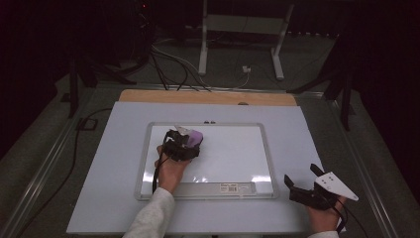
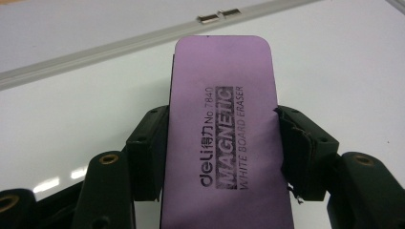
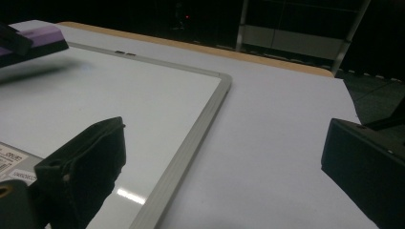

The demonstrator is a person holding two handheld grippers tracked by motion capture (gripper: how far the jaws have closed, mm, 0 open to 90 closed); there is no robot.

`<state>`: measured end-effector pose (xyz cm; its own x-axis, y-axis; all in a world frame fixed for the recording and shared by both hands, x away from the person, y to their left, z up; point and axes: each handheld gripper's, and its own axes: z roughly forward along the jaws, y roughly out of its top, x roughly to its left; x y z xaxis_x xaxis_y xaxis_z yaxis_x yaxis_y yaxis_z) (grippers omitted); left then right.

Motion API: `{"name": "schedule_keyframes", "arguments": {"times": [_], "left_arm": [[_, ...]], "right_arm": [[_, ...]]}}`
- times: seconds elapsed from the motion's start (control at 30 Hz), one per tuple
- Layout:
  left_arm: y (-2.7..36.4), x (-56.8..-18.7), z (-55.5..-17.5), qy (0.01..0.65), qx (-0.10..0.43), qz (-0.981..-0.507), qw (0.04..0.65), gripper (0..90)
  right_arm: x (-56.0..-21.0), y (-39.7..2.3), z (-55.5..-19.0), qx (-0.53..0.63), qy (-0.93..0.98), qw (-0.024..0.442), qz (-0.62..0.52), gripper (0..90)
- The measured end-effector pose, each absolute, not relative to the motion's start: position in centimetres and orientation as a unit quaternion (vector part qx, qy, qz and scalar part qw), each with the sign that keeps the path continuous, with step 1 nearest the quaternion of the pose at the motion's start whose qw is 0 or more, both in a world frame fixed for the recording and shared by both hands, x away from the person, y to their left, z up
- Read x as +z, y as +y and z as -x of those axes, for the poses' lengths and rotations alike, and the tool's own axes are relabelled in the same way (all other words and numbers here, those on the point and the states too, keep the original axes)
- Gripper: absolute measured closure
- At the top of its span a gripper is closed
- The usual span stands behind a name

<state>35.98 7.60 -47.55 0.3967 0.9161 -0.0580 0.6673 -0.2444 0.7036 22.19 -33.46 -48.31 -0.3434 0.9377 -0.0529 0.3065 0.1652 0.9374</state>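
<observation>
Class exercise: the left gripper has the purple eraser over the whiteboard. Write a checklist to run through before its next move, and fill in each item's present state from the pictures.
1. Eraser clamped between the left gripper jaws, one on each long side: ok.
2. Eraser sits straight in the grip, printed face up: ok.
3. Eraser is over the whiteboard, inside its frame, near the upper left corner: ok.
4. Eraser's underside touches the board surface: cannot tell.
5. Board surface is free of marks left to wipe: ok, as far as the views show.
6. Right gripper is open, holds nothing and sits off the board's right edge, out of the wiping path: ok.
</observation>
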Motion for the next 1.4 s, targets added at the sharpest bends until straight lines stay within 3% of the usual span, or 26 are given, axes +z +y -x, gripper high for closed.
{"name": "schedule_keyframes", "arguments": {"times": [0.83,1.4], "left_arm": [[12.7,-48.2,-38.2,0.571,0.223,-0.730,0.303,41.6],[14.0,-49.9,-39.5,0.603,0.227,-0.717,0.268,41.6]], "right_arm": [[-48.3,-33.5,-22.1,0.457,0.681,0.344,-0.458,1.8],[-48.3,-33.5,-22.2,0.457,0.681,0.344,-0.457,1.8]]}}
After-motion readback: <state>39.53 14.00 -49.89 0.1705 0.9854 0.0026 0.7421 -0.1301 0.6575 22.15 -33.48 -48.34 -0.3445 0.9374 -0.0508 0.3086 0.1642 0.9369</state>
